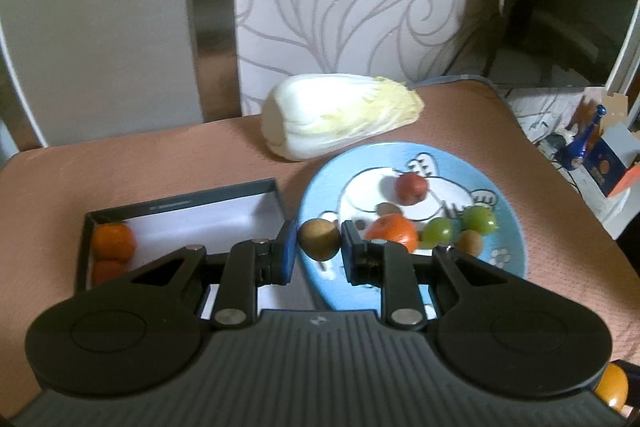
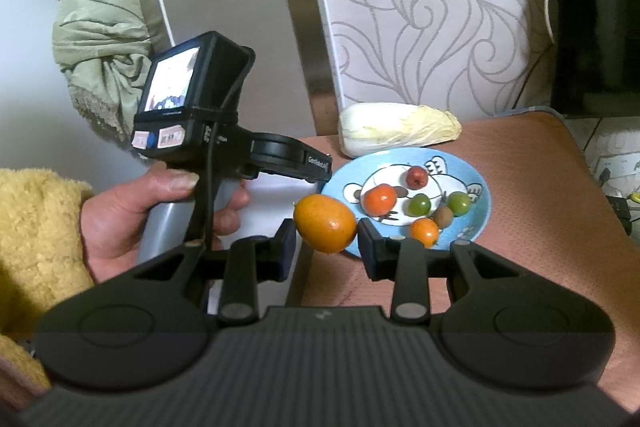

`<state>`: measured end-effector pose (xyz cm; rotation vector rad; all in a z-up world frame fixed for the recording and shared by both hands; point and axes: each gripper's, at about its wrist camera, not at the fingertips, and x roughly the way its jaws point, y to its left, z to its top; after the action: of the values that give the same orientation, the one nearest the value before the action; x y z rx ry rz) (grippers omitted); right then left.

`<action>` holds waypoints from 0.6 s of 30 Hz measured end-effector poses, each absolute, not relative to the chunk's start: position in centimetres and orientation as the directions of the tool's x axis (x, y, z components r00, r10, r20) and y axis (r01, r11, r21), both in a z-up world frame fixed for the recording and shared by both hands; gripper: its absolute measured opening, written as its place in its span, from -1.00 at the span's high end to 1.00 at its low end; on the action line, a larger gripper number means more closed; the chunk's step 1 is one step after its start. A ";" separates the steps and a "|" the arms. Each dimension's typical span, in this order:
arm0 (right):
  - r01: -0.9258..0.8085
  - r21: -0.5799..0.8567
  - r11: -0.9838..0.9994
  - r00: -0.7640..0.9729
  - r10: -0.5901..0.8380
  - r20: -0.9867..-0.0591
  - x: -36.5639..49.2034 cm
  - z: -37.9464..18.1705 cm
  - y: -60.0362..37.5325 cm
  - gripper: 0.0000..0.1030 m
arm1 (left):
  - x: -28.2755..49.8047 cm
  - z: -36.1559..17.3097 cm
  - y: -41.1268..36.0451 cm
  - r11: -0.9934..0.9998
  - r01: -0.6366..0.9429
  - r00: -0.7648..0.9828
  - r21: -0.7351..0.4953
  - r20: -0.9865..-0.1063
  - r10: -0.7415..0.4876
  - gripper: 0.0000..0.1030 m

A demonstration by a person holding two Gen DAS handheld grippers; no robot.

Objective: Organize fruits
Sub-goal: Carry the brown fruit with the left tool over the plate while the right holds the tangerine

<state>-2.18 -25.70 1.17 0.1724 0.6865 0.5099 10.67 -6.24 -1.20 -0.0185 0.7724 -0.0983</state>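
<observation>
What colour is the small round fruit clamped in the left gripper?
Brownish-olive, kiwi-like: the small round fruit sits between the left gripper pads, clearest in the left wrist view.

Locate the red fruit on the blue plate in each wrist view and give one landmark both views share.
Left wrist view: the red fruit sits right of centre, on the blue plate, behind the tangerine.
Right wrist view: it lies right of centre, at the plate's far side.
Shared landmark: the cabbage behind the plate.

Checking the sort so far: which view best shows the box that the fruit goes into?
The left wrist view. The dark box shows its rim, white floor and two orange fruits in its left end. In the right wrist view only a white strip shows, behind the hand and left gripper.
</observation>
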 end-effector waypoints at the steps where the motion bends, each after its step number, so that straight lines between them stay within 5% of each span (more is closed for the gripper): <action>1: -0.387 0.314 0.867 0.659 0.498 -0.563 -2.2 1.2 -25.9 0.29 | 10.8 -1.2 -6.6 0.995 0.089 0.711 -0.055 -0.696 -0.102 0.47; 18: -0.274 0.286 0.918 0.698 0.395 -0.598 -3.2 1.2 -29.2 0.29 | 12.0 -2.1 -11.7 0.978 0.187 0.679 -0.092 -0.707 -0.197 0.47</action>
<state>-3.18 -29.17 1.17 0.1804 0.7061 0.3753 12.00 -11.68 -2.15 -0.0126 0.7958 -0.2157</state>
